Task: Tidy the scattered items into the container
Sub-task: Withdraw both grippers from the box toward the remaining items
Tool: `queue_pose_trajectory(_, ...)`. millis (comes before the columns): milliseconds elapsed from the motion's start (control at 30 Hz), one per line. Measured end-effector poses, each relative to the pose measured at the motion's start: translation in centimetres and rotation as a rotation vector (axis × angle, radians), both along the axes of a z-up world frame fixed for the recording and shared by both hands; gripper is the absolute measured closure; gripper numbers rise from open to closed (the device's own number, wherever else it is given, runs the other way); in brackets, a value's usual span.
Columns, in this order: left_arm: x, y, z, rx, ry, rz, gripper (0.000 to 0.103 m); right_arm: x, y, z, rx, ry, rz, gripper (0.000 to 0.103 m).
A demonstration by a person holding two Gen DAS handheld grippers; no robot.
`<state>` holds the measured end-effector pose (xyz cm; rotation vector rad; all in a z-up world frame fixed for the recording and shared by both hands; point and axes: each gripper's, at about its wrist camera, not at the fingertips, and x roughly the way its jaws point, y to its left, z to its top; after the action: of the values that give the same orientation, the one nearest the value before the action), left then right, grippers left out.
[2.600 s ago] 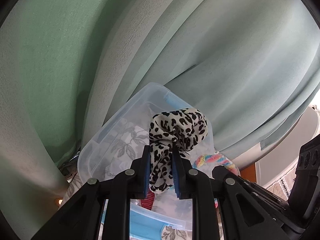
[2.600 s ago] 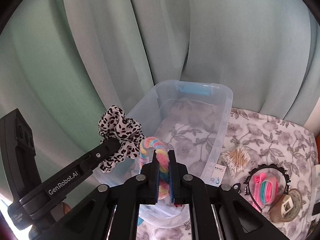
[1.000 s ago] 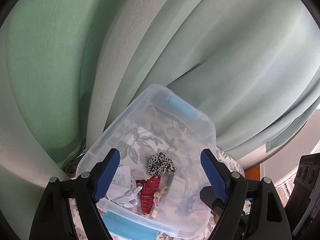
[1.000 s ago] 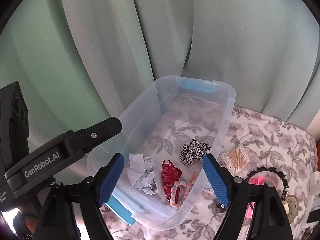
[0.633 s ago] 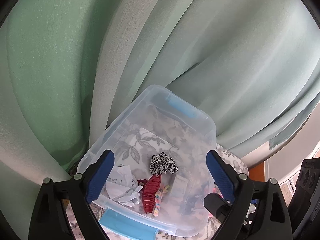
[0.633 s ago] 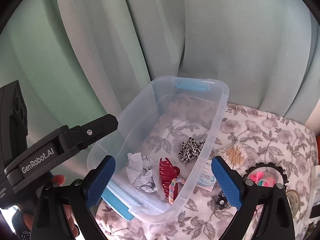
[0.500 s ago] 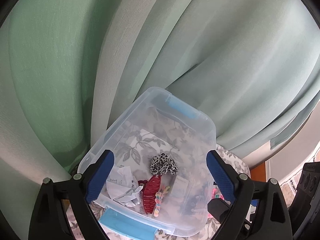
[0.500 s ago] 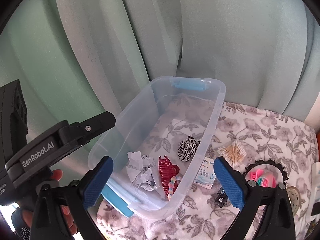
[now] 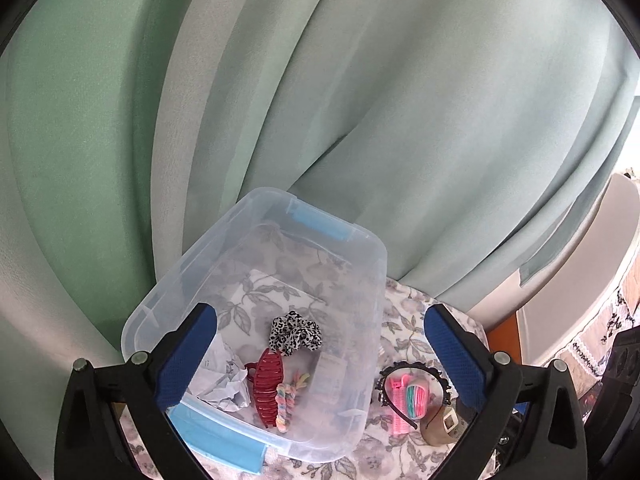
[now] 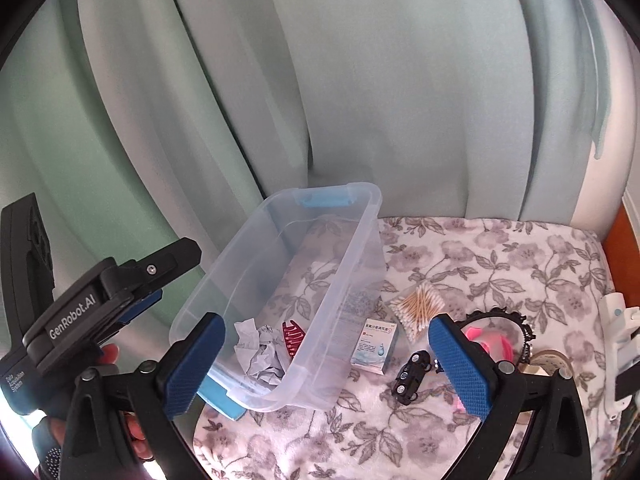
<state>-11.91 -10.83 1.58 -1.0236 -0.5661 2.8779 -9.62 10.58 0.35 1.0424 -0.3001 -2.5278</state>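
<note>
A clear plastic bin [image 9: 376, 264] [image 10: 360, 248] stands on a floral cloth [image 10: 500, 256]. Inside lie a leopard scrunchie [image 9: 295, 333], a red claw clip [image 9: 269, 385] [image 10: 293, 337], a pastel hair tie [image 9: 285, 403] and crumpled paper [image 9: 224, 386] [image 10: 260, 354]. My left gripper [image 9: 320, 356] is open and empty above the bin. My right gripper [image 10: 326, 364] is open and empty over the bin's right wall. Outside the bin lie a small white box [image 10: 374, 345], cotton swabs [image 10: 418, 306], a black toy car [image 10: 410, 372], a black headband [image 9: 414, 390] [image 10: 500, 314] around pink clips [image 9: 408, 398].
Green curtains [image 10: 360, 80] hang close behind the bin. A tape roll [image 9: 440, 424] lies by the headband. A white device [image 10: 618, 344] sits at the cloth's right edge. The left gripper body [image 10: 92, 304] is beside the bin's left wall.
Both grippers opened and dropped the leopard scrunchie and the pastel hair tie into the bin. Since then both have drawn back and swung right, showing more of the cloth.
</note>
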Motion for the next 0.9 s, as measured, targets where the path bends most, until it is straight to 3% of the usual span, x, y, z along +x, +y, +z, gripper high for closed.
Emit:
queue_pose_trajectory(300,1.5,3.8,1.3,-0.052,0.036,-0.072,0.0,2.4,4.9,1.0,-0.051,0.046,-0.098,0.0)
queue_pose_trajectory(900,3.6,11.4,-0.7,-0.095,0.016,-0.271,0.0,6.8,15.5,-3.2,-0.109,-0.016,-0.308,0.0)
